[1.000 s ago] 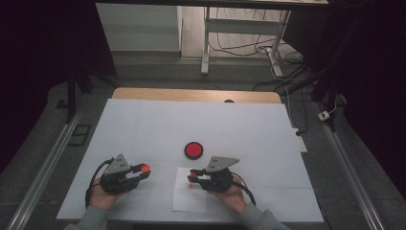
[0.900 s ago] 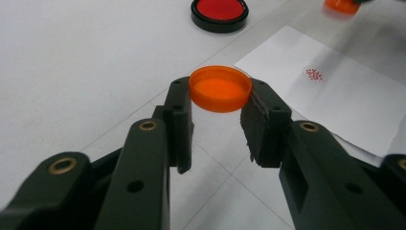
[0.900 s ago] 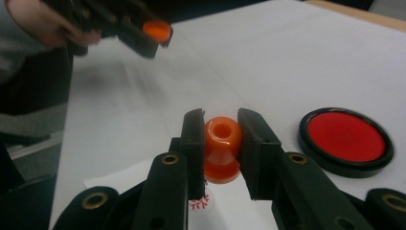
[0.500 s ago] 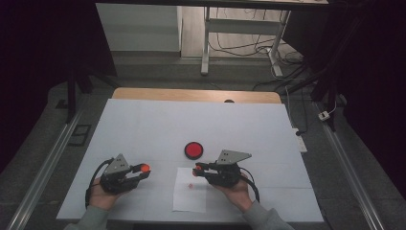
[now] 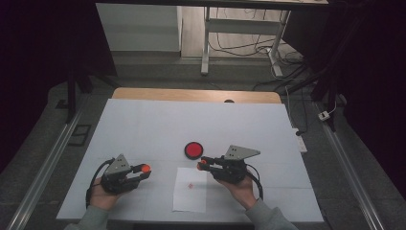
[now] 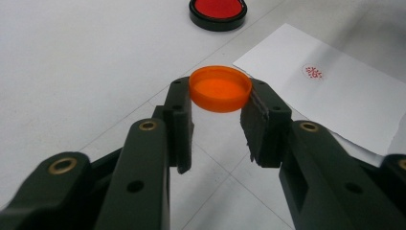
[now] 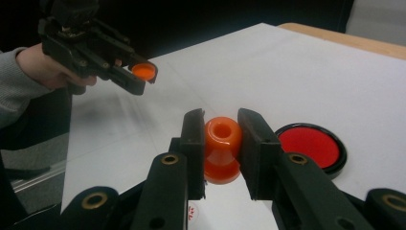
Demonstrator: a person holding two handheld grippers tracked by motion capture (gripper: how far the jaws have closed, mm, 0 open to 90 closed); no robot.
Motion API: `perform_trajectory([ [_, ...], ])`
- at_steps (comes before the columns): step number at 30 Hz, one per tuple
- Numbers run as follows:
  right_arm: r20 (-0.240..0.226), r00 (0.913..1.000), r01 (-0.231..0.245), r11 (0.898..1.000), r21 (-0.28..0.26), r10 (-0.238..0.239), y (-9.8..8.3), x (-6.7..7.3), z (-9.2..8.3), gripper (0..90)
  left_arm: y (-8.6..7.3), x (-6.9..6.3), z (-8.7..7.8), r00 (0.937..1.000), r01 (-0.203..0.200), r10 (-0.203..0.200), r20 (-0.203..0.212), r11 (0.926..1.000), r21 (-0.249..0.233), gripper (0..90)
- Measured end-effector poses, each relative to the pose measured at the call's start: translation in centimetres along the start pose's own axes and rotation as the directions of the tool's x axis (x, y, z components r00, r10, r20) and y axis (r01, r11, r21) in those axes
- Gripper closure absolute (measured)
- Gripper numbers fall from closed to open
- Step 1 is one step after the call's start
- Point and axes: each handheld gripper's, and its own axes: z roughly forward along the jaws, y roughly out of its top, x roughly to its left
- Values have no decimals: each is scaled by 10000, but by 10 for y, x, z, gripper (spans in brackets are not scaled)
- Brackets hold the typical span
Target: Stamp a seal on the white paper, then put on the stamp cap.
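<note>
the right gripper [image 7: 221,143] has its black jaws pressed on an orange stamp [image 7: 221,148], its hollow end facing the camera. just right of it a red ink pad [image 7: 313,143] lies on the white worktop [image 7: 268,72]. farther off at upper left, the left gripper [image 7: 143,73] clasps an orange cap [image 7: 143,71].

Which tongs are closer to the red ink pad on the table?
Right. The right tongs, shut on the orange stamp, sit just beside the red ink pad; the left tongs, holding the orange cap, are farther off to its left.
</note>
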Motion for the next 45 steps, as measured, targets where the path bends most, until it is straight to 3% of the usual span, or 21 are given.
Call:
perform_trajectory([
  [14, 156, 9998, -102, 9986, -520, 111, 6, -4, -11, 724, 2, -2, 1, 9999, -51, 51, 87, 10000, -24, 647],
  [45, 25, 9999, -121, 9979, -643, 123, 8, -4, -12, 723, 8, -7, 4, 9989, -131, 140, 442, 9997, -196, 647],
])
